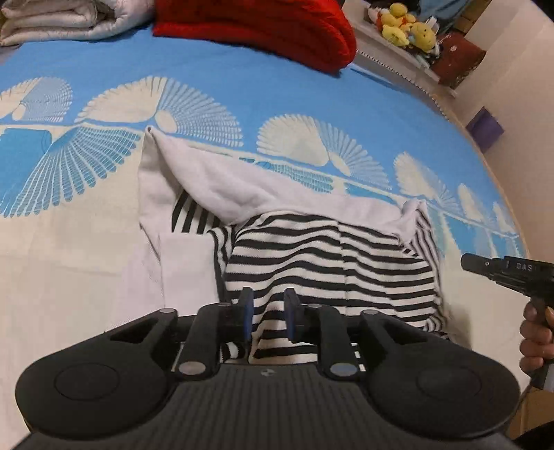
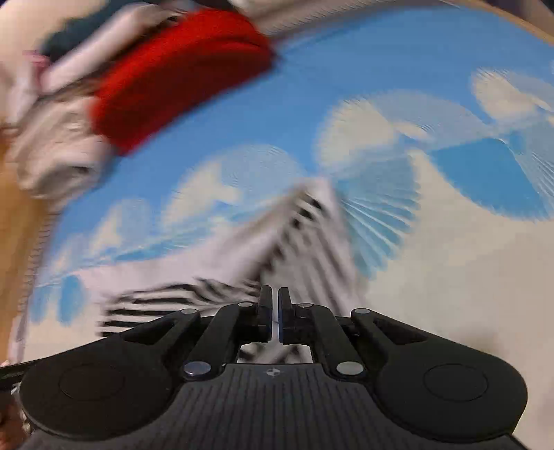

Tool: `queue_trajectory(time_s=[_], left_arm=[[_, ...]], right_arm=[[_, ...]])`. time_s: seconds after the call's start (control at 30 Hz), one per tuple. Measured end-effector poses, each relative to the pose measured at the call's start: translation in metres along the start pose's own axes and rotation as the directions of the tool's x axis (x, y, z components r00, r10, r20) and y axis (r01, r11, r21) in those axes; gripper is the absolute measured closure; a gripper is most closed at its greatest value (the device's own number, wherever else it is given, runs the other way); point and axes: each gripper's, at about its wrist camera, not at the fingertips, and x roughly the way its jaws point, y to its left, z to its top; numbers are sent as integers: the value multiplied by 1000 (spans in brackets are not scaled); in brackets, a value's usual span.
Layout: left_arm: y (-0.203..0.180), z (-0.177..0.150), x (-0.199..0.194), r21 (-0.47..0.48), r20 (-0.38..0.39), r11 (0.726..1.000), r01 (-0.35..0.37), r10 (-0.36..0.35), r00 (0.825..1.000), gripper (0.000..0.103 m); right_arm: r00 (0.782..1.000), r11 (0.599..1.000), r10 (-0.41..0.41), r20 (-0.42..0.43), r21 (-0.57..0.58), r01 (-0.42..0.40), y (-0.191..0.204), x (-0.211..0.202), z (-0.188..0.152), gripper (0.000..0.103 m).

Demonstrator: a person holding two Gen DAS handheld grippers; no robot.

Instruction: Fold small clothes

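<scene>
The left gripper (image 1: 268,320) stands spread over the striped garment (image 1: 329,263) on the bedspread (image 1: 242,90). The right gripper (image 2: 274,316) is pinched on striped cloth. Farther off lies a red blanket (image 1: 263,31).

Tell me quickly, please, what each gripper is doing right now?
Left gripper: open above the striped garment, holding nothing.
Right gripper: shut; blur hides whether cloth is pinched.

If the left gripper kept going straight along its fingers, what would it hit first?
Most likely the striped garment: the left gripper points down at its black-and-white fabric, which lies directly ahead on the bedspread. Depth is hard to judge.
</scene>
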Motion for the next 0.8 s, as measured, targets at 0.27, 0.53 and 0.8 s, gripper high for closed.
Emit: queue_trajectory(time_s=[0.27,0.53,0.8], left_arm=[[14,3,46,-80,-146,995,-63,51,988,67],[2,19,29,-76,-5,997,14,-14,1000,98],[8,10,45,-16,-150,999,-34,31,988,90]], right_arm=[[974,996,-84,-213,-26,80,9,68,-22,60],[1000,999,9,-26,39,-8,19,51,2,97],[996,996,-17,-92,85,25,0,59,10,93]])
